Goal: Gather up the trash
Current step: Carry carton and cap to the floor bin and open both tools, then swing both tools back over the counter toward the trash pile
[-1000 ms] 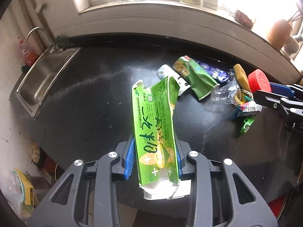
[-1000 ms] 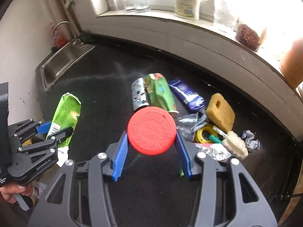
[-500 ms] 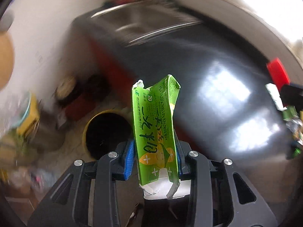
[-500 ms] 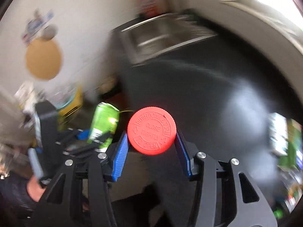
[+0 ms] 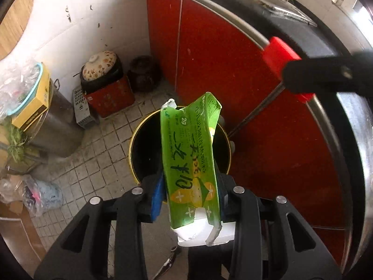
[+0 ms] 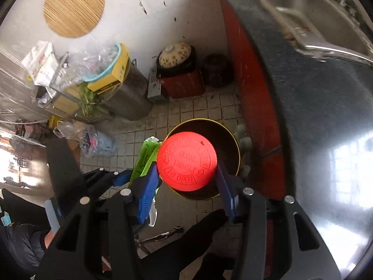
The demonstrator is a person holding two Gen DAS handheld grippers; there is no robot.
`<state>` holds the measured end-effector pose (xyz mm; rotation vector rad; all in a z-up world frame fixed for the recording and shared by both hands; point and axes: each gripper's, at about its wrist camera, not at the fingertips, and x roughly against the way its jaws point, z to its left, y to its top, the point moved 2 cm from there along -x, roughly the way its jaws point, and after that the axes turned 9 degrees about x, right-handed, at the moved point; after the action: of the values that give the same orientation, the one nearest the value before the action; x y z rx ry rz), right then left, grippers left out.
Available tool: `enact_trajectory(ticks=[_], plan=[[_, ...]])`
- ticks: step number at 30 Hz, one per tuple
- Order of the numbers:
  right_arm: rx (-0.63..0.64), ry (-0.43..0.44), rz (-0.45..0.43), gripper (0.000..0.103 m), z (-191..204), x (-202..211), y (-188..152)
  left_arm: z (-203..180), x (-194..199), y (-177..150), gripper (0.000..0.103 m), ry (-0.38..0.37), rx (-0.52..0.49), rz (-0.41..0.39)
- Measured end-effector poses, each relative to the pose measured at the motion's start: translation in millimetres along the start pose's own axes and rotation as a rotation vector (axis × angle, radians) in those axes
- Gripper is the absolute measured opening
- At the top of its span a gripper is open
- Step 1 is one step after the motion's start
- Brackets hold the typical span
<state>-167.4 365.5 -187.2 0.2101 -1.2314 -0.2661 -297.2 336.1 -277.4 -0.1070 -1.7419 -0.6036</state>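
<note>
My left gripper (image 5: 190,193) is shut on a torn green carton (image 5: 190,158) and holds it upright above a round yellow-rimmed trash bin (image 5: 139,144) on the tiled floor. My right gripper (image 6: 186,179) is shut on a red screw lid (image 6: 186,161) and holds it over the same bin (image 6: 229,144). The left gripper with its green carton (image 6: 145,156) shows just left of the lid in the right wrist view. The red lid (image 5: 279,53) and the right gripper's black finger show at the upper right of the left wrist view.
Red cabinet doors (image 5: 221,58) and the dark counter edge (image 6: 314,93) with the steel sink (image 6: 314,11) stand to the right. A steel pot (image 6: 130,98), a red crate (image 6: 181,84) with a lidded pot, a dark jar (image 6: 216,70) and plastic bags (image 6: 98,142) crowd the floor beyond the bin.
Both grippers have swung left from over the counter to above the floor bin, each still holding its item. The counter trash has left both views.
</note>
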Motion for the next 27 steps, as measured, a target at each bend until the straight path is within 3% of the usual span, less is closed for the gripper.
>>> enact_trajectory(ticks=[1, 2, 3, 6, 8, 11, 14, 19, 21, 25, 27], plan=[[-0.003, 0.0, 0.022, 0.054, -2, -10, 4, 3, -6, 1, 0.046, 0.002, -0.003, 0.003], [-0.005, -0.001, 0.035, 0.065, -2, -15, 6, 7, -9, 2, 0.062, 0.006, -0.003, 0.001], [-0.009, -0.006, 0.046, 0.07, -5, -23, 9, 8, -11, 2, 0.068, 0.015, 0.0, -0.005], [-0.04, -0.005, 0.067, 0.071, -16, -26, 8, 14, -15, 4, 0.071, 0.032, -0.004, -0.012], [-0.049, -0.005, 0.037, 0.071, -23, -4, -4, 12, -12, 6, 0.073, 0.039, -0.021, -0.007], [-0.085, -0.062, -0.036, 0.073, -38, 47, -30, -4, 10, 13, 0.085, 0.032, -0.079, -0.042], [-0.157, -0.183, -0.131, 0.082, -61, 116, -72, -46, 42, 20, 0.086, 0.013, -0.194, -0.081], [-0.373, -0.419, -0.275, 0.089, -106, 235, -179, -173, 103, 35, 0.092, -0.145, -0.44, -0.169], [-0.511, -0.535, -0.312, 0.09, -124, 285, -242, -245, 129, 31, 0.092, -0.238, -0.557, -0.192], [-0.758, -0.701, -0.36, 0.09, -142, 353, -355, -372, 175, -6, 0.096, -0.417, -0.769, -0.221], [-0.864, -0.746, -0.385, 0.09, -145, 377, -406, -424, 194, -34, 0.096, -0.458, -0.867, -0.216]])
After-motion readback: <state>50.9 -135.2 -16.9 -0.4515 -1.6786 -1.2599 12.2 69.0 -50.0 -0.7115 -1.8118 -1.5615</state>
